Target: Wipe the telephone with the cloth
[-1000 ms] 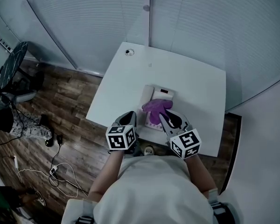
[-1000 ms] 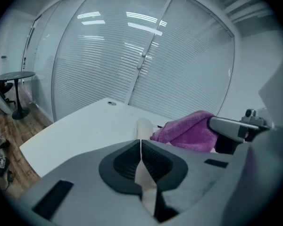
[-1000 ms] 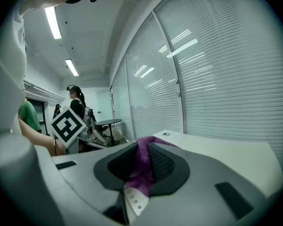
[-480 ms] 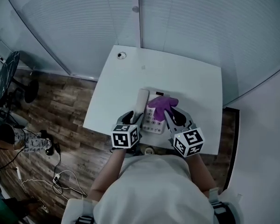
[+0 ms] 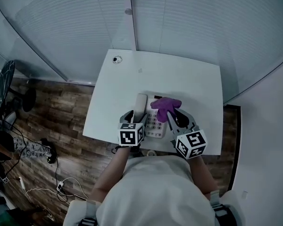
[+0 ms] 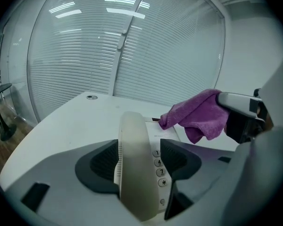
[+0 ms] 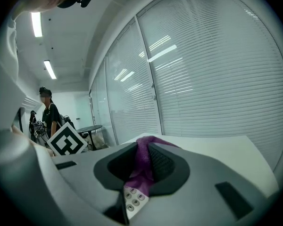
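Note:
A white desk telephone sits near the front edge of the white table. Its handset lies along the phone's left side. In the left gripper view the handset runs between the jaws of my left gripper, which are opening; keypad buttons show in the gap on the right side. My right gripper is shut on a purple cloth that hangs over the phone's upper right part. In the right gripper view the cloth is pinched between the pads, above the keys.
A small round fitting is set in the table's far left corner. Glass walls with blinds close the back. Wood floor, cables and a fan lie to the left. A person stands in the background.
The handset has come into view along the phone's left side, in front of the left gripper. The right gripper with the cloth stays over the phone. The head camera has shifted.

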`<action>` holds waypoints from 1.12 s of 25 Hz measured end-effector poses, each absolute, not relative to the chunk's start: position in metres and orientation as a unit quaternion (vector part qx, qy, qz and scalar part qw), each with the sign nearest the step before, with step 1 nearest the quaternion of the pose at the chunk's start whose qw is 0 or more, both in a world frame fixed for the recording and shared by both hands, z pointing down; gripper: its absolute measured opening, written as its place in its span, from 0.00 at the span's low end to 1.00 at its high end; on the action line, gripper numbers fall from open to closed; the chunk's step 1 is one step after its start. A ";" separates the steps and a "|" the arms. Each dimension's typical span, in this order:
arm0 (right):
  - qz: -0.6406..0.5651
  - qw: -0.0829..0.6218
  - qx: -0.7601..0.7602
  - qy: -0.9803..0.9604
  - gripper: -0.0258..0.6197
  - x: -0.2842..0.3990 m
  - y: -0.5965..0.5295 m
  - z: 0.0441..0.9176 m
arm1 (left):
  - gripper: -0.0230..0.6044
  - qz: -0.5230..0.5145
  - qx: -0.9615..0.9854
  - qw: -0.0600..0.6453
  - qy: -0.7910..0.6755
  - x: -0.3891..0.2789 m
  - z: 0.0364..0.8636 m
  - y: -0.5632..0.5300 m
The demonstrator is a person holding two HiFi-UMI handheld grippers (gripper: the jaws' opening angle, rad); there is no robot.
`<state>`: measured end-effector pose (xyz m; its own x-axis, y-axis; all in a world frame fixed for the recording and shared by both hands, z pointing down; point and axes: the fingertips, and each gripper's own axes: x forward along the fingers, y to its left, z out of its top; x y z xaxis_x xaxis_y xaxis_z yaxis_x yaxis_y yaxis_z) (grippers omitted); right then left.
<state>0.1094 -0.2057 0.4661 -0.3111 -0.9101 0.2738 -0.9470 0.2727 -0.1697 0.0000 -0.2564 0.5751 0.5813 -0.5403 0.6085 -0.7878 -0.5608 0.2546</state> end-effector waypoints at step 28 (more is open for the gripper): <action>0.150 0.063 0.591 -0.790 0.16 0.110 -0.207 0.464 | 0.39 0.250 0.834 0.259 -0.419 0.001 0.585 -0.265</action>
